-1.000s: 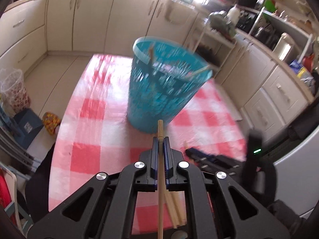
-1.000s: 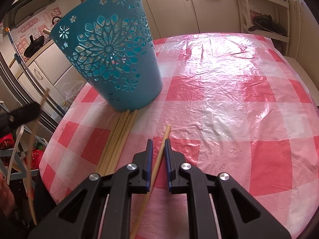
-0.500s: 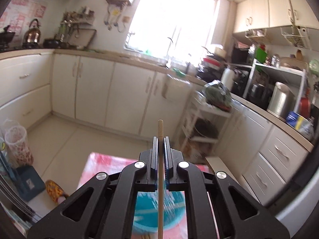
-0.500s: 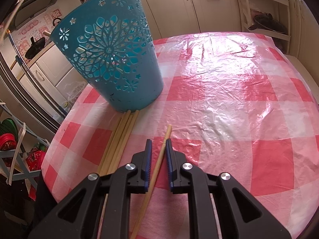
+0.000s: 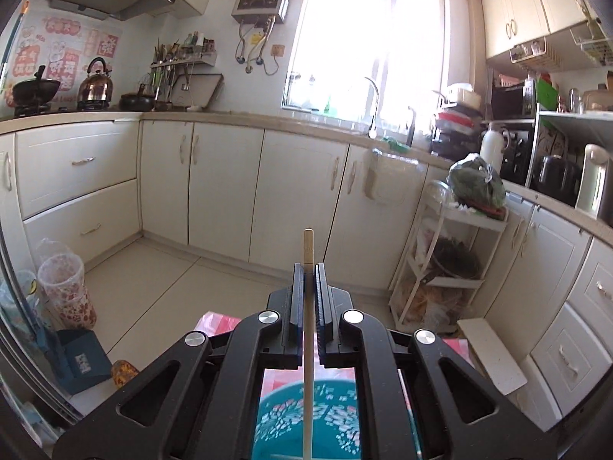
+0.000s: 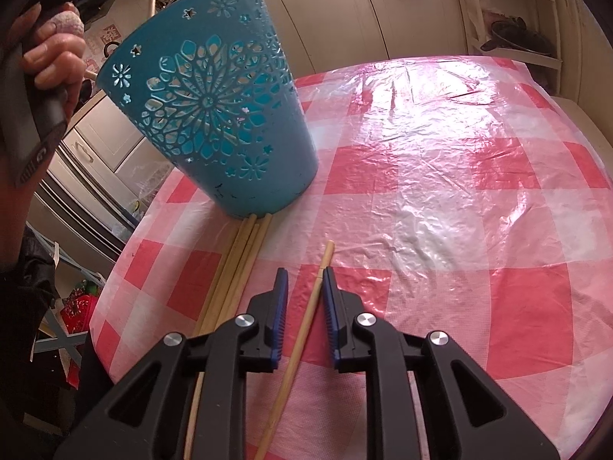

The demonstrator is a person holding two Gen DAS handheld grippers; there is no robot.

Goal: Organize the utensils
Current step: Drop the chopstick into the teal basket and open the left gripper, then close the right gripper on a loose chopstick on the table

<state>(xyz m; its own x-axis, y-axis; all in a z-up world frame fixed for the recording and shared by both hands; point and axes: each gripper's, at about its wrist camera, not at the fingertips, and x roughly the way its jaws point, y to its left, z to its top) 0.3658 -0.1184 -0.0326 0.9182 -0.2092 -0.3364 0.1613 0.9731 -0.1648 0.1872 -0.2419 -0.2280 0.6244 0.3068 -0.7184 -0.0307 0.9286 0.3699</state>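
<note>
Left tongs (image 5: pixel 308 283) clamp a chopstick (image 5: pixel 308 345) above the bin (image 5: pixel 333 421); lower it straight in. Right tongs (image 6: pixel 304 287), opening, straddle a loose stick (image 6: pixel 302 329) on the tabletop (image 6: pixel 440 211).

Left gripper (image 5: pixel 309 268) with chopstick (image 5: pixel 308 253) now raised above basket (image 5: pixel 306 421); right gripper (image 6: pixel 304 274) jaws opening.

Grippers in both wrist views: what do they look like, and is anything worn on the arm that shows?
Both grippers, left and right, have matte black angular linkage arms with silver round bolts and triangular cut-outs. Their finger pads are blue and ribbed. The hand grips a dark grey handle; a black sleeve shows below. No cables visible.
</note>
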